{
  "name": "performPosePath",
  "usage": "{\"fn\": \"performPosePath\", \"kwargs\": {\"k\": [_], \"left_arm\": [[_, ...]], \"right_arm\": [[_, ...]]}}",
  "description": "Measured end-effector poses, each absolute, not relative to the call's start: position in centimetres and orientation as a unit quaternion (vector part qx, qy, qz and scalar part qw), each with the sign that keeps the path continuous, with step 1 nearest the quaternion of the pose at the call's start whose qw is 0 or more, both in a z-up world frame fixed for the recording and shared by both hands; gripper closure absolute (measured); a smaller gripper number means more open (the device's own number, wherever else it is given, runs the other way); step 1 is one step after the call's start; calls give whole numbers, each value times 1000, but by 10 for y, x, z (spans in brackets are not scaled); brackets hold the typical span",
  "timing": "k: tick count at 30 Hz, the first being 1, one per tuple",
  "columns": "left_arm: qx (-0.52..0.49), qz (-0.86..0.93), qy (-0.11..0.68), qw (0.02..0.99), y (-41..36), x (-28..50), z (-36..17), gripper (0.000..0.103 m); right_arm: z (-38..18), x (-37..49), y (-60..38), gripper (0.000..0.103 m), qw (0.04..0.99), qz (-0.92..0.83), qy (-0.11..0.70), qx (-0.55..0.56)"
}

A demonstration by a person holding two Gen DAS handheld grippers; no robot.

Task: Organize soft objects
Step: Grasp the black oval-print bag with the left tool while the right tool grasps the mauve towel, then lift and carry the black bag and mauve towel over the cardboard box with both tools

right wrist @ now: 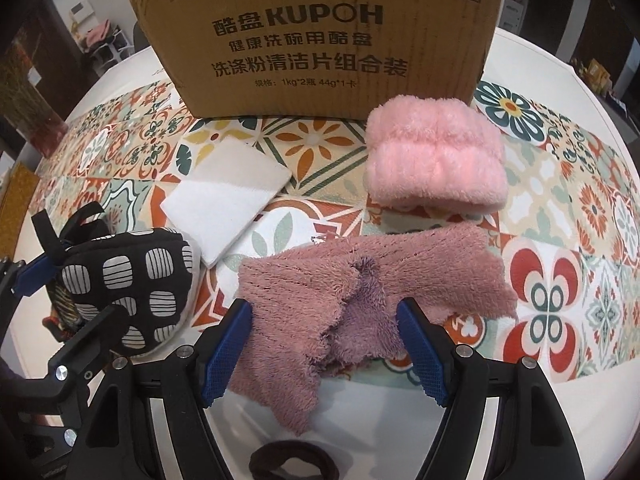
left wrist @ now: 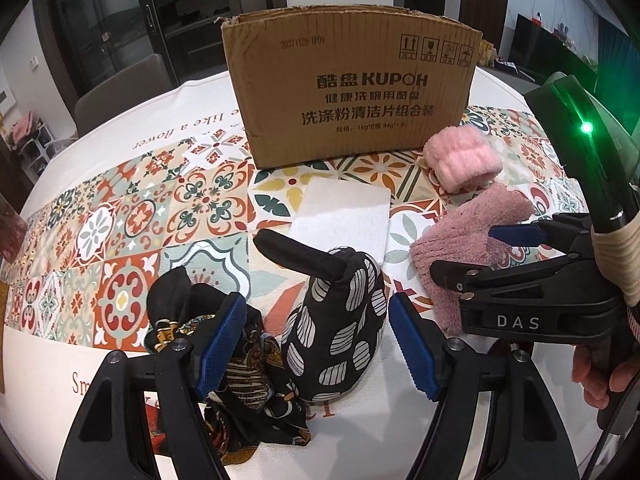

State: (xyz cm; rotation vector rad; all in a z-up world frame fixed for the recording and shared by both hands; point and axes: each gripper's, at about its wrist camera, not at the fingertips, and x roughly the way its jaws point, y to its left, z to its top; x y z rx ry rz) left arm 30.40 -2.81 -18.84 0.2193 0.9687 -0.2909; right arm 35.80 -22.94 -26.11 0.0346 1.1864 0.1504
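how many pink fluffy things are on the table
2: a light pink roll by the box, and a dusty pink cloth in front of it, under the right gripper.

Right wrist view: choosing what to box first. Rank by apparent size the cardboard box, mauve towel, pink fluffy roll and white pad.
1. cardboard box
2. mauve towel, though nearest the camera
3. pink fluffy roll
4. white pad

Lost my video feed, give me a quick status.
Left hand-held gripper open around black-and-white oven mitt. Right hand-held gripper open over mauve cloth. Cardboard box behind; nothing blocking.
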Motion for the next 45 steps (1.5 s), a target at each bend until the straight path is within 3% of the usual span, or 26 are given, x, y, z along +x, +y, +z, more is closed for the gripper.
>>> {"fn": "performPosePath", "kwargs": {"k": [3, 8, 14, 23, 28, 45], "left_arm": [[101, -142, 466, 867, -28, 306, -191, 34], [90, -150, 475, 862, -27, 309, -196, 50], [78, -152, 482, 859, -27, 311, -198, 61], [56, -160, 486, 857, -30, 312, -197, 76], [53, -163, 485, 858, -32, 310, -195, 80], [59, -164, 437, 882, -42, 297, -156, 82]], "right_arm": [[-262, 359, -228, 27, 827, 70, 557, 11], [-263, 360, -223, 25, 829, 67, 556, 2], [-262, 357, -221, 28, 831, 60, 554, -6], [-256, 351, -229, 67, 833, 64, 550, 22], [-253, 350, -237, 76, 827, 71, 554, 55], [-215, 325, -253, 79, 851, 65, 513, 88]]}}
